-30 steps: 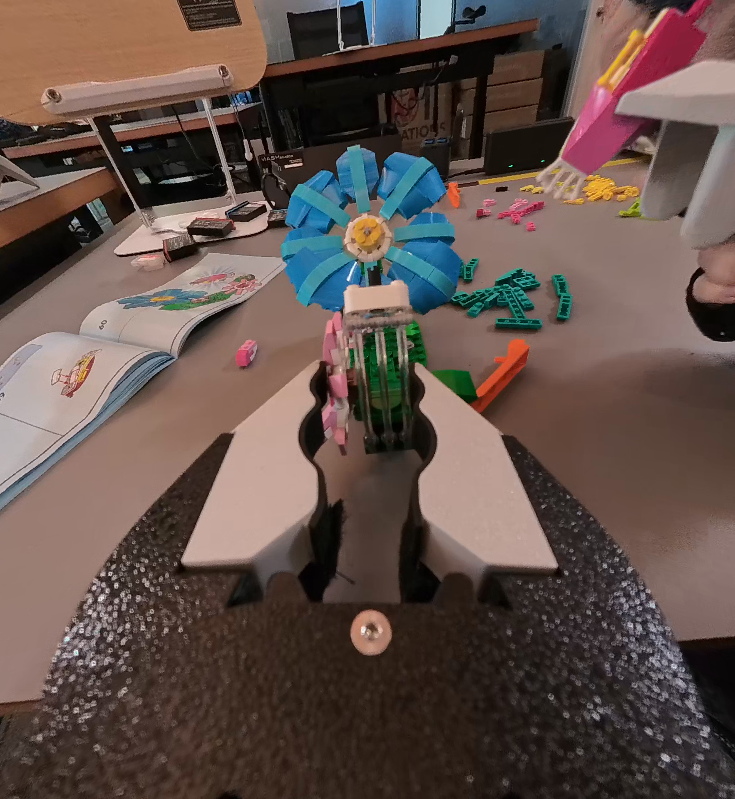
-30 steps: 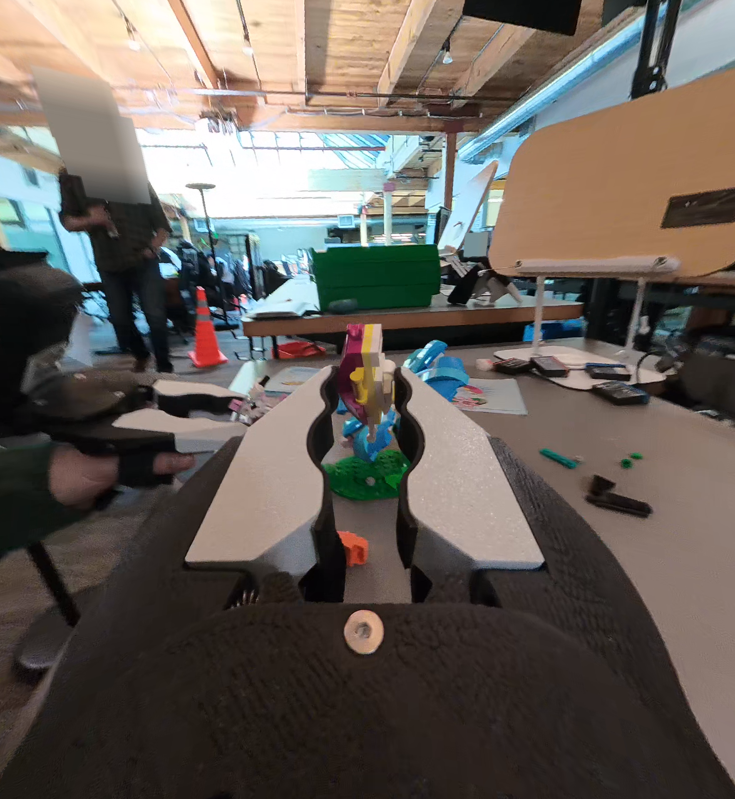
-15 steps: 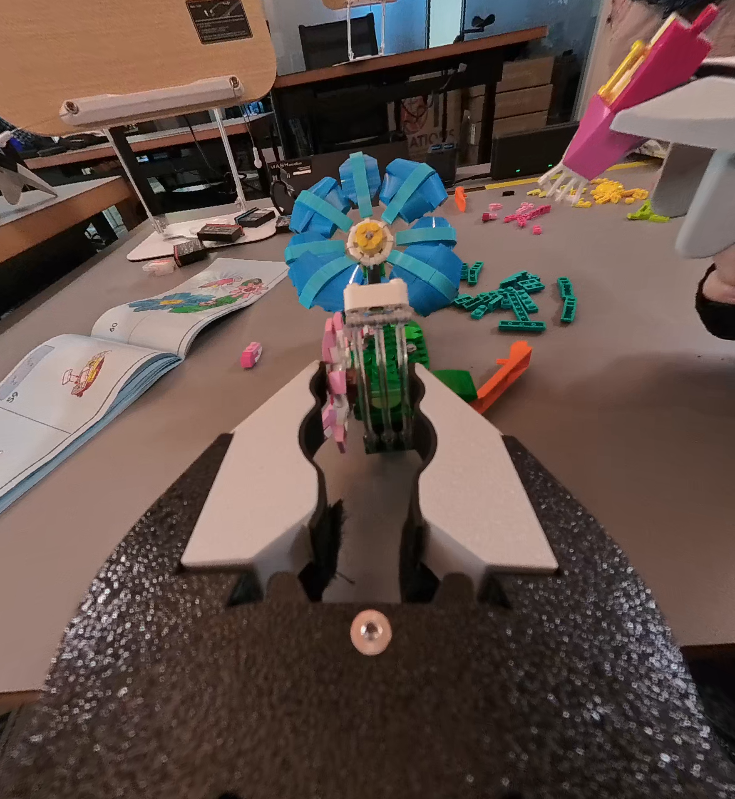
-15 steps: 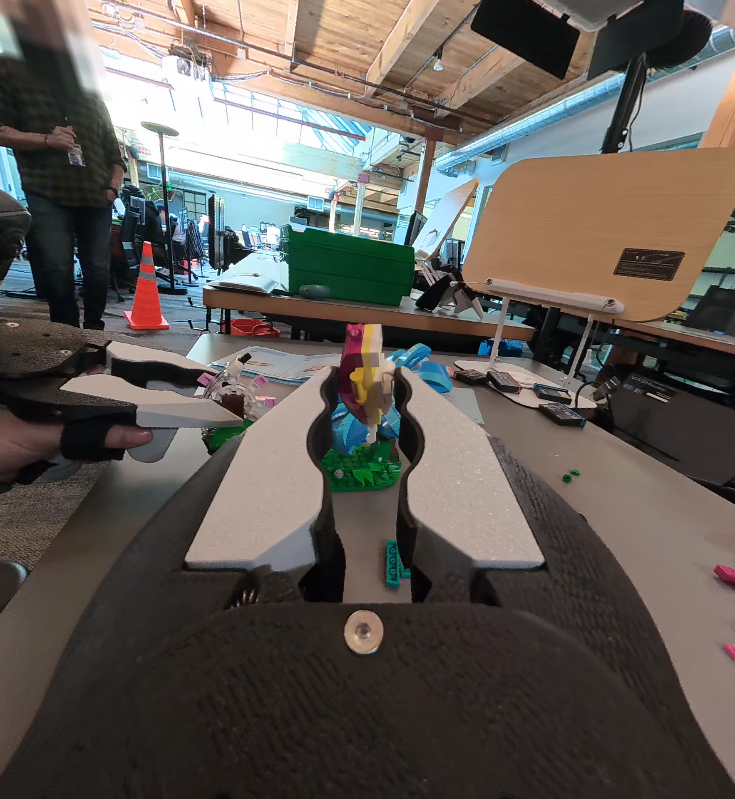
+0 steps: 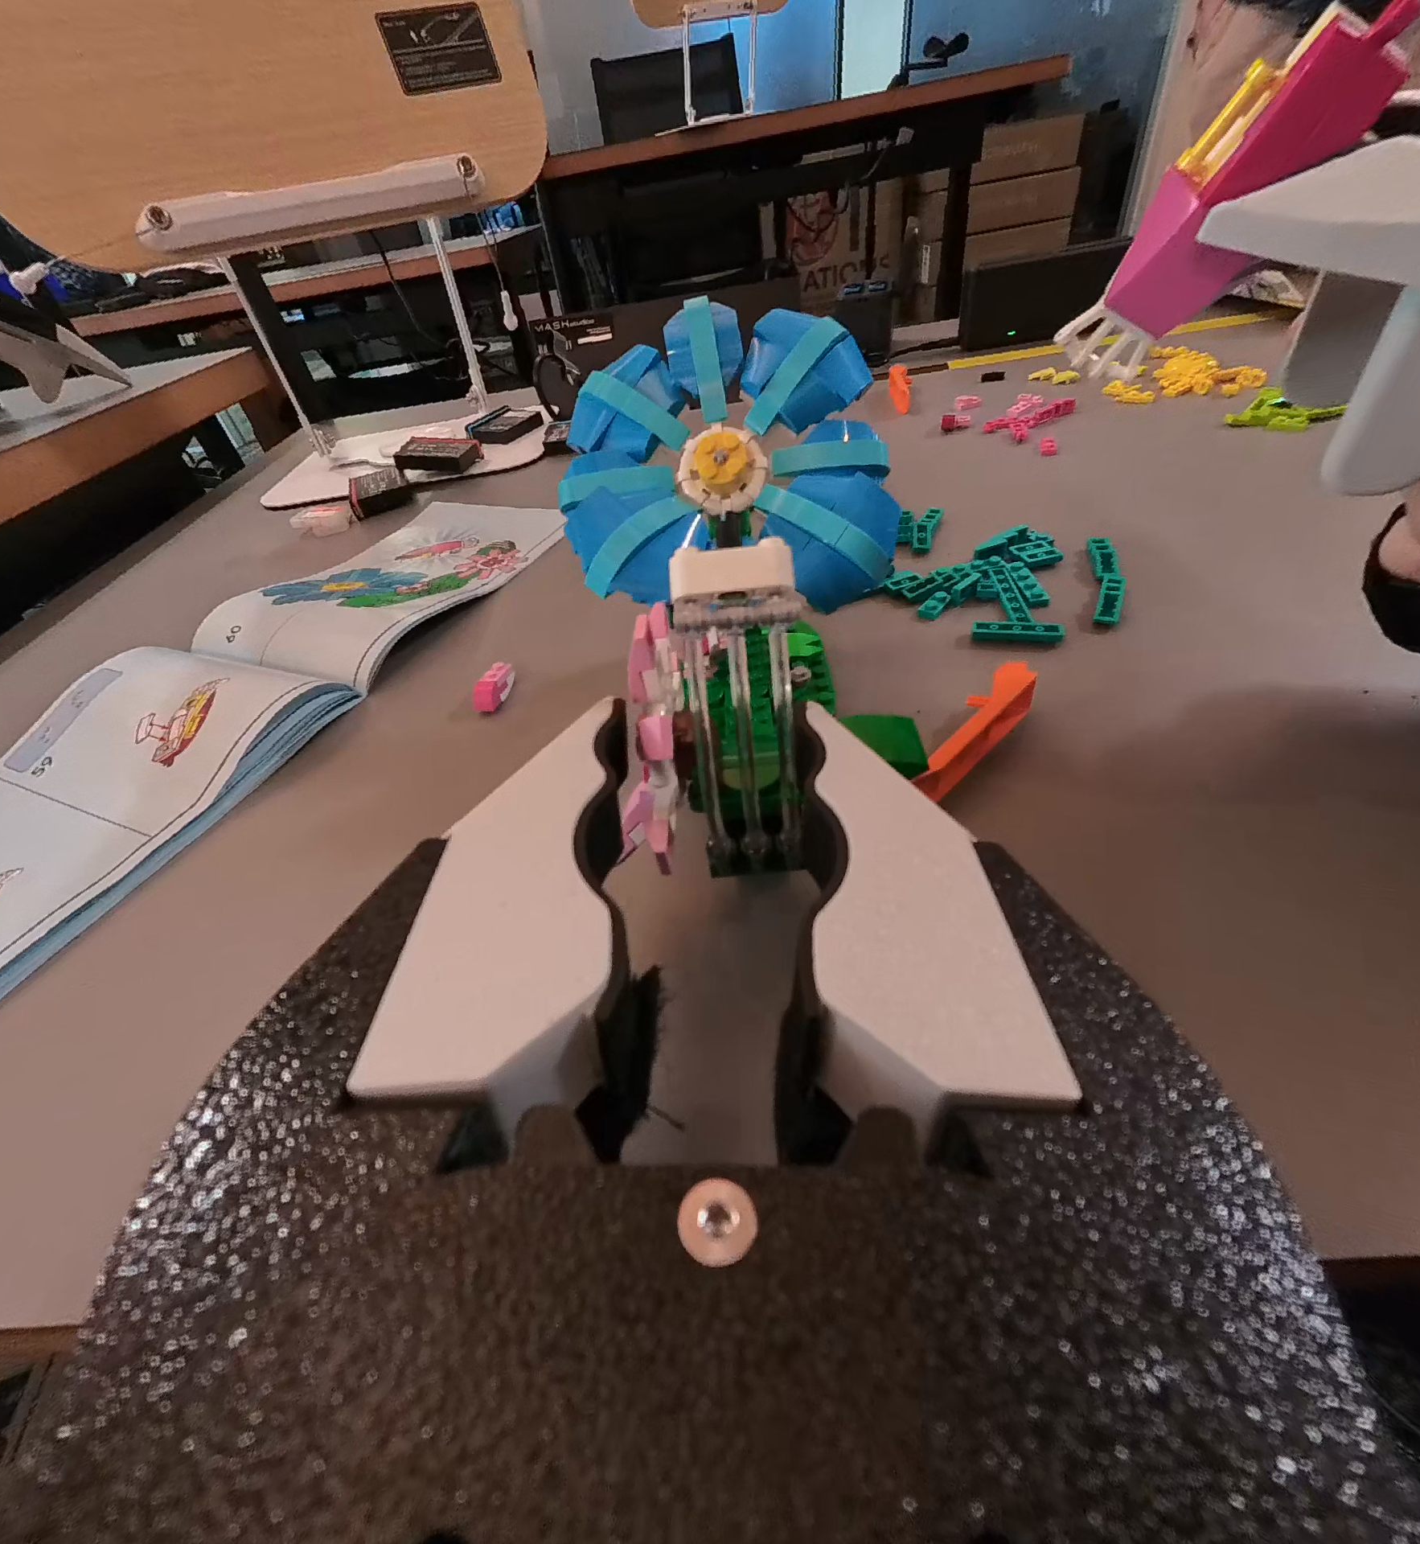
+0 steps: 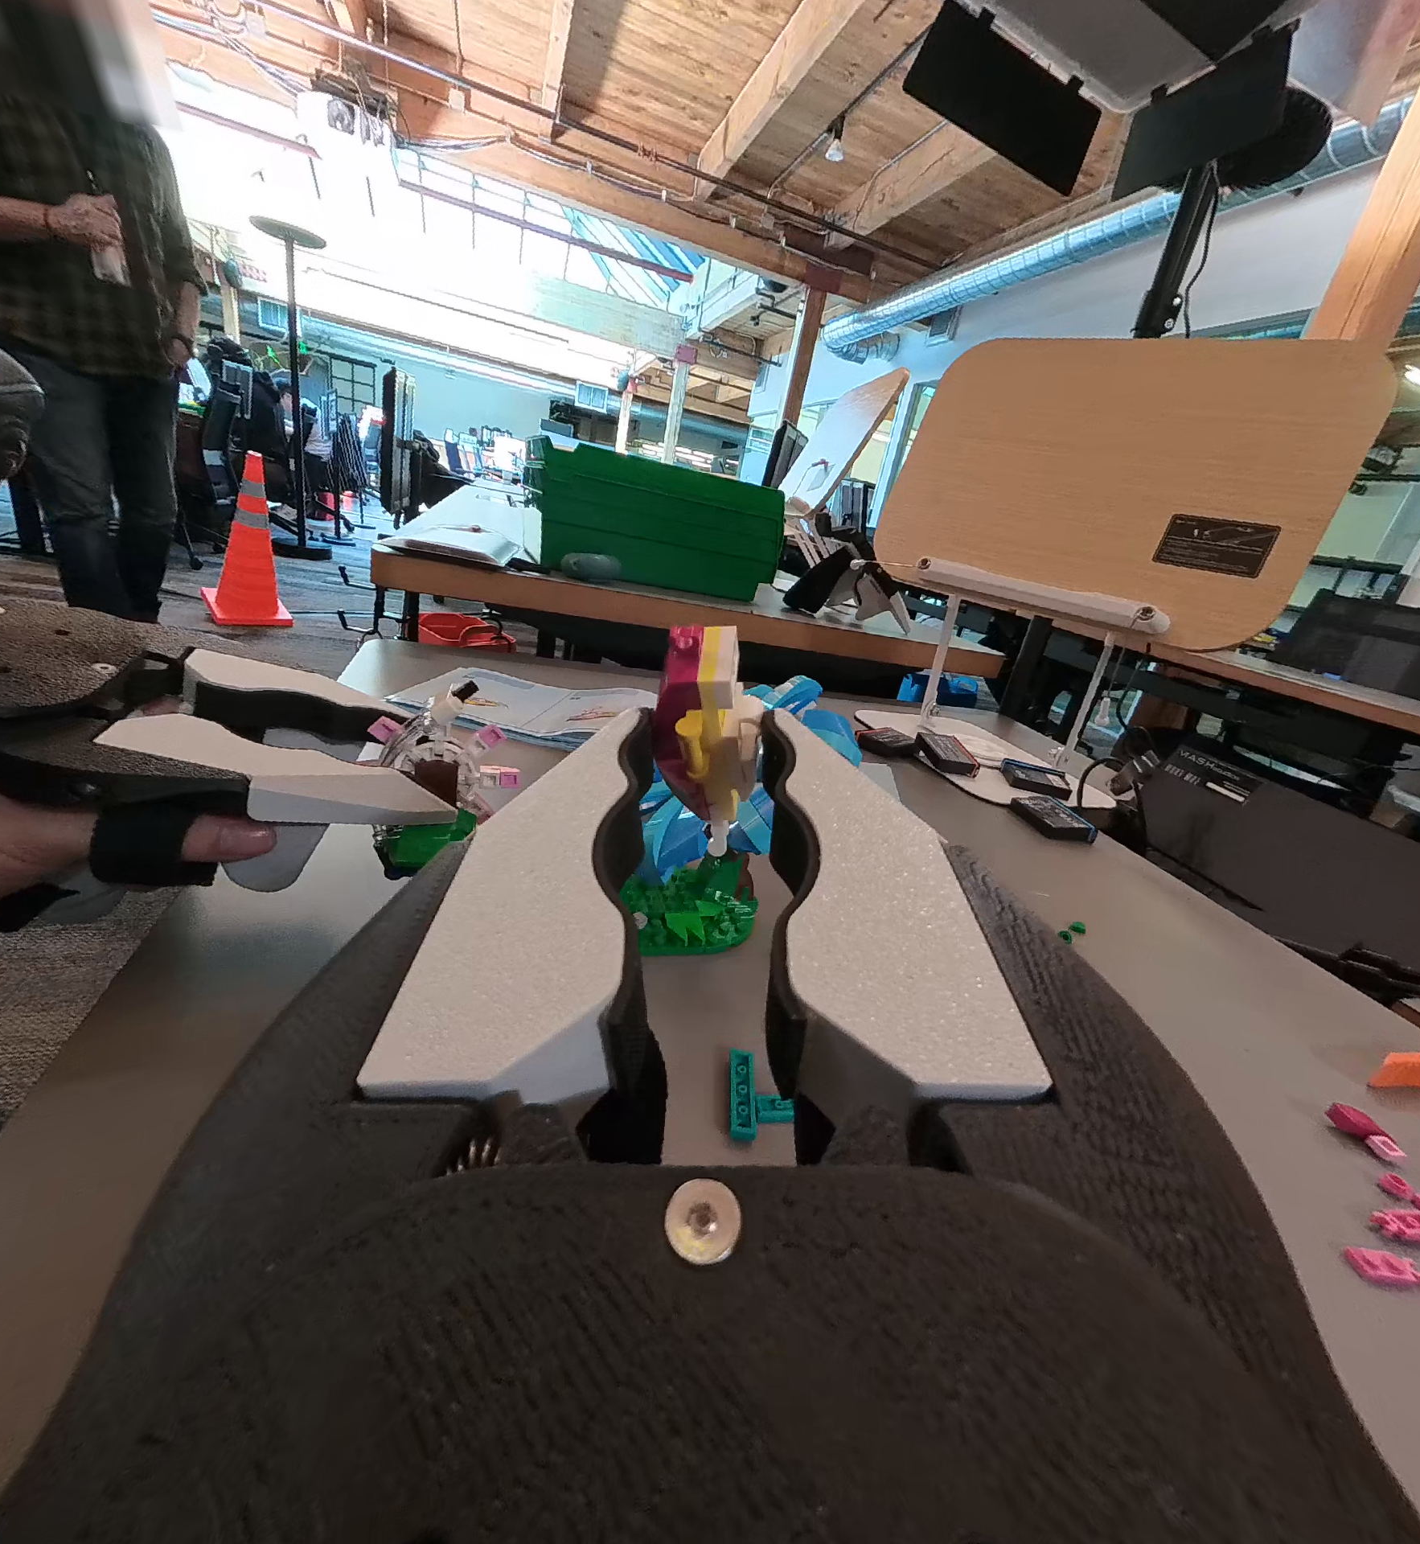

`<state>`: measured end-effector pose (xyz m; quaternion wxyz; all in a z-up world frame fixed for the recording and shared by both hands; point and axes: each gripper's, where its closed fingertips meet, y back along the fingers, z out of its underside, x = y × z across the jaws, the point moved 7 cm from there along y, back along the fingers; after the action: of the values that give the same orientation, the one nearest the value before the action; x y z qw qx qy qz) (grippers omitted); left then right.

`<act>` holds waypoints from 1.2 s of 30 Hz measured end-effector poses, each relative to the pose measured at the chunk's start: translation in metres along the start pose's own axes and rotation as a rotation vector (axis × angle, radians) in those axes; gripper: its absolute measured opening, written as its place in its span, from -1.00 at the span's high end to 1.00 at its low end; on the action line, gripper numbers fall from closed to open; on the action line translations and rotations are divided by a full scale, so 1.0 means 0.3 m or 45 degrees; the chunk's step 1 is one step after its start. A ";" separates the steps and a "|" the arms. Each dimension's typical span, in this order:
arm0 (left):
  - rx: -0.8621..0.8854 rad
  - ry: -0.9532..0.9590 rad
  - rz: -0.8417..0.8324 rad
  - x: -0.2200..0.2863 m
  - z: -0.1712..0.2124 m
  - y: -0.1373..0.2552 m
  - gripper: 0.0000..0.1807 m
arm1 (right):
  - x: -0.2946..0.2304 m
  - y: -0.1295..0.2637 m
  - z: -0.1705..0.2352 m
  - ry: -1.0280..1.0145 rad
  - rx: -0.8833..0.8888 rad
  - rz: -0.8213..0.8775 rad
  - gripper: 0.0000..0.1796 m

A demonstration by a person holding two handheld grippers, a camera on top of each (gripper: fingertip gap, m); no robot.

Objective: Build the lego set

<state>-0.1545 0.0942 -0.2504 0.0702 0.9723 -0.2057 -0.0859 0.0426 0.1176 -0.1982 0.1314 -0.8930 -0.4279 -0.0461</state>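
your left gripper (image 5: 711, 777) is closed on a small lego piece (image 5: 736, 710) with clear curved bars, a white cap on top and pale pink petals on its left side, held just above the grey table (image 5: 1149, 877). your right gripper (image 6: 702, 752) is clamped on a pink, yellow and white lego piece (image 6: 702, 718), held up in the air over the table; in the left wrist view it shows at the upper right. past the left gripper's tips stands the blue lego flower (image 5: 727, 455) with a yellow centre, on a green base (image 6: 686, 915). left of the flower lies the open instruction book (image 5: 189, 693), and a loose pink brick (image 5: 494, 687) sits between them. right of the flower you have a pile of teal pieces (image 5: 999, 585) and an orange piece (image 5: 982, 735); pink bits (image 5: 1020, 413) and yellow bits (image 5: 1187, 376) lie farther back. a wooden board on a stand (image 6: 1124, 493) is behind the book.
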 end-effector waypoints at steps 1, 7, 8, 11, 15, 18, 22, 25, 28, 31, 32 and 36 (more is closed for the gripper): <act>0.001 0.000 0.000 0.000 0.000 0.000 0.59 | 0.000 0.000 0.000 0.000 -0.001 0.000 0.73; 0.007 0.006 0.002 -0.001 0.002 -0.001 0.60 | 0.005 0.000 0.001 -0.020 0.002 0.004 0.73; 0.008 0.006 0.001 0.000 0.002 -0.001 0.60 | 0.004 0.001 0.001 -0.018 0.002 0.004 0.73; 0.008 -0.001 -0.003 0.000 0.002 -0.001 0.60 | 0.003 0.001 0.000 -0.010 0.004 0.007 0.73; 0.007 0.003 -0.002 0.000 0.002 -0.001 0.60 | 0.001 0.001 -0.001 -0.003 0.002 0.006 0.73; 0.006 -0.001 -0.004 0.000 0.002 -0.001 0.60 | -0.001 0.001 -0.002 0.004 0.002 0.007 0.73; 0.009 0.001 -0.004 0.000 0.003 -0.002 0.60 | -0.004 0.001 -0.002 0.014 0.001 0.004 0.73; 0.006 -0.005 -0.005 -0.001 0.002 -0.002 0.60 | -0.001 0.003 -0.003 0.009 0.006 0.010 0.73; 0.006 -0.013 -0.007 0.000 0.002 -0.001 0.60 | -0.003 0.003 -0.003 0.011 0.004 0.007 0.74; 0.010 -0.017 -0.006 -0.001 0.003 -0.002 0.60 | -0.007 0.003 -0.004 0.016 0.006 0.002 0.73; 0.010 -0.020 -0.007 -0.002 0.003 -0.003 0.60 | -0.007 0.003 -0.005 0.015 0.007 0.000 0.73; 0.012 -0.017 -0.006 -0.005 0.005 -0.004 0.61 | -0.006 0.004 -0.004 -0.001 0.009 -0.010 0.73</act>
<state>-0.1557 0.0959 -0.2518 0.0638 0.9725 -0.2043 -0.0917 0.0423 0.1153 -0.1976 0.1345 -0.8909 -0.4315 -0.0449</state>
